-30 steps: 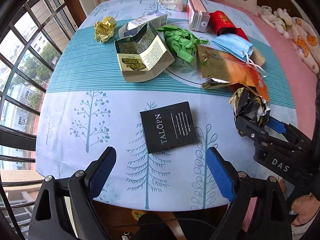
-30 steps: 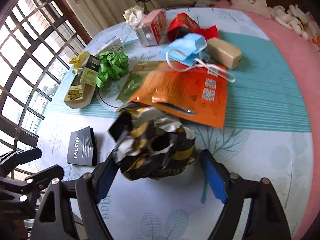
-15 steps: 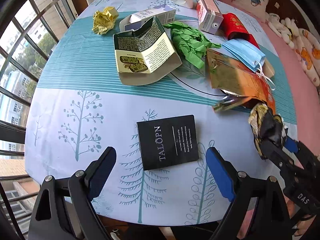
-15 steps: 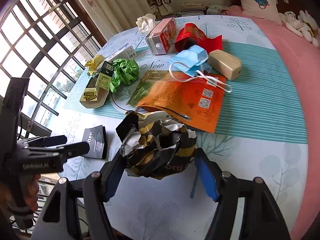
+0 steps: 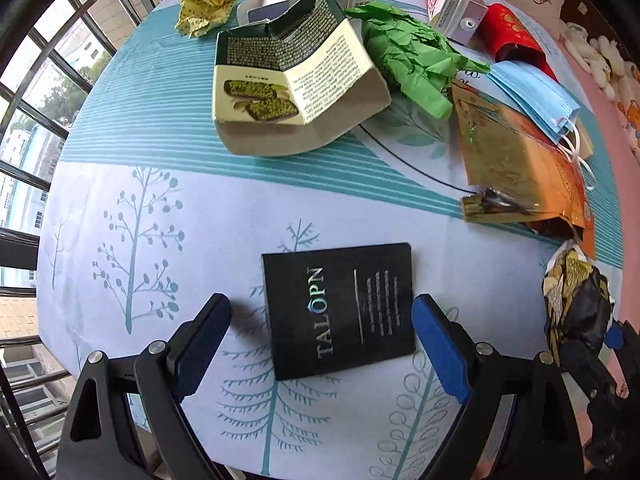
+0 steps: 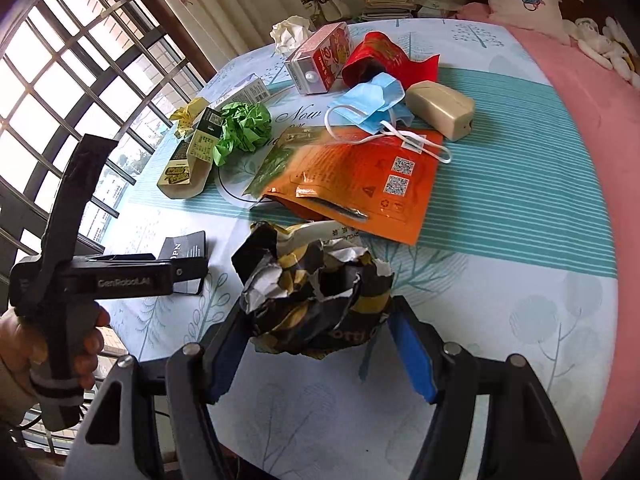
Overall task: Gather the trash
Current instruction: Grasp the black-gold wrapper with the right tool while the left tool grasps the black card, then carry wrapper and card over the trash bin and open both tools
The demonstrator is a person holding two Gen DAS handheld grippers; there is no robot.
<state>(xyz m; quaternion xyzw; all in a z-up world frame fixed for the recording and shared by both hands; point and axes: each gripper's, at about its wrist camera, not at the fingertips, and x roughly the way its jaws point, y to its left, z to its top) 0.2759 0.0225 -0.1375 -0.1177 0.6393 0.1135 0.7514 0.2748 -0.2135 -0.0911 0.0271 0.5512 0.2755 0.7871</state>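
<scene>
My right gripper (image 6: pixel 316 344) is shut on a crumpled black and gold wrapper (image 6: pixel 316 292) and holds it above the near part of the table; the wrapper also shows in the left wrist view (image 5: pixel 576 312). My left gripper (image 5: pixel 320 344) is open, its fingers on either side of a flat black "TALOPN" box (image 5: pixel 340 312) that lies on the tablecloth. The box also shows in the right wrist view (image 6: pixel 184 246), behind the left gripper's body (image 6: pixel 120 276).
More trash lies further back: an opened snack carton (image 5: pixel 292 80), green crumpled paper (image 5: pixel 412 56), yellow paper ball (image 5: pixel 204 4), orange foil pouch (image 6: pixel 360 184), blue face mask (image 6: pixel 372 100), red bag (image 6: pixel 380 56), juice carton (image 6: pixel 320 64), beige box (image 6: pixel 440 108). A window is left, a pink bed right.
My left gripper has moved forward and down until the black box lies between its open fingers. My right gripper has lifted the wrapper off the table and drawn it back.
</scene>
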